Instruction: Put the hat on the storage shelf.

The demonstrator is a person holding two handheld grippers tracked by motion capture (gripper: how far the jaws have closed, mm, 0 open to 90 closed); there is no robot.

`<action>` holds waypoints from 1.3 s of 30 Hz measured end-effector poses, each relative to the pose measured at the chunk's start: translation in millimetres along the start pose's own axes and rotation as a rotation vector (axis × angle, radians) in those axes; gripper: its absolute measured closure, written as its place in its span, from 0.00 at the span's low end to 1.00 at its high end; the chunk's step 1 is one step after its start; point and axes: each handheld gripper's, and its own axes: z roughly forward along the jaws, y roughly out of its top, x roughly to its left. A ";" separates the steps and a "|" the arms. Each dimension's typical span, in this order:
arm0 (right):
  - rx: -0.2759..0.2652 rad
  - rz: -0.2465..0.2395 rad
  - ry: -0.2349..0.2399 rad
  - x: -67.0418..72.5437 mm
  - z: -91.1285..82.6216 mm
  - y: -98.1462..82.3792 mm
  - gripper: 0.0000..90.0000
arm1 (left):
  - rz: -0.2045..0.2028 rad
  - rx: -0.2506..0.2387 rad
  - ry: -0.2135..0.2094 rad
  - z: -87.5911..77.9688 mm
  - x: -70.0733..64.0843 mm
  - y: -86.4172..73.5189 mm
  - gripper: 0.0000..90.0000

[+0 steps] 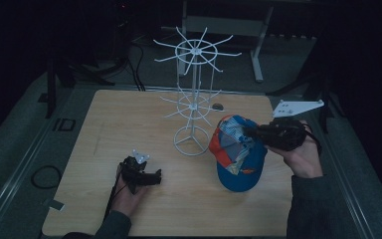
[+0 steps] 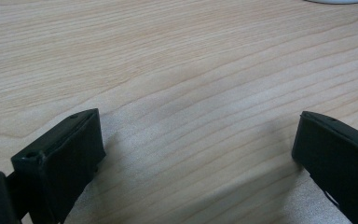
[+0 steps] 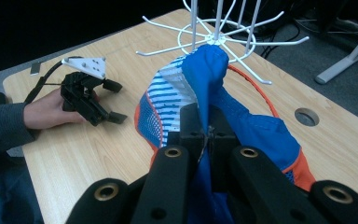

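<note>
1. High view: cap (image 1: 238,154) near the desk's (image 1: 129,124) right edge, beside the white rack (image 1: 193,99); right gripper (image 1: 251,133) on it.
2. Left gripper view: left gripper (image 2: 198,149) jaws apart over bare desk.
3. Right gripper view: right gripper (image 3: 206,140) pinches the cap's (image 3: 261,130) blue fabric.

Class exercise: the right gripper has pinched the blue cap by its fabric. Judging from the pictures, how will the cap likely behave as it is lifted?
The cap will probably sag: the right gripper pinches a soft fold of cloth that already bunches upward. Its mesh panels suggest it is light, so a thin pinch should hold. The brim looks stiffer and may hang lowest, likely swinging against the white wire rack nearby.
</note>
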 end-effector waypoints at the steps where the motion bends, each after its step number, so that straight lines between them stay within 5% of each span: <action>1: -0.001 0.000 -0.001 0.3 -0.8 0.6 0.98 | 0.000 0.000 0.000 0.0 0.0 0.0 0.03; 39: -0.115 -0.055 -0.029 6.9 -21.3 28.9 0.98 | 0.001 0.001 0.000 0.0 0.1 0.0 0.03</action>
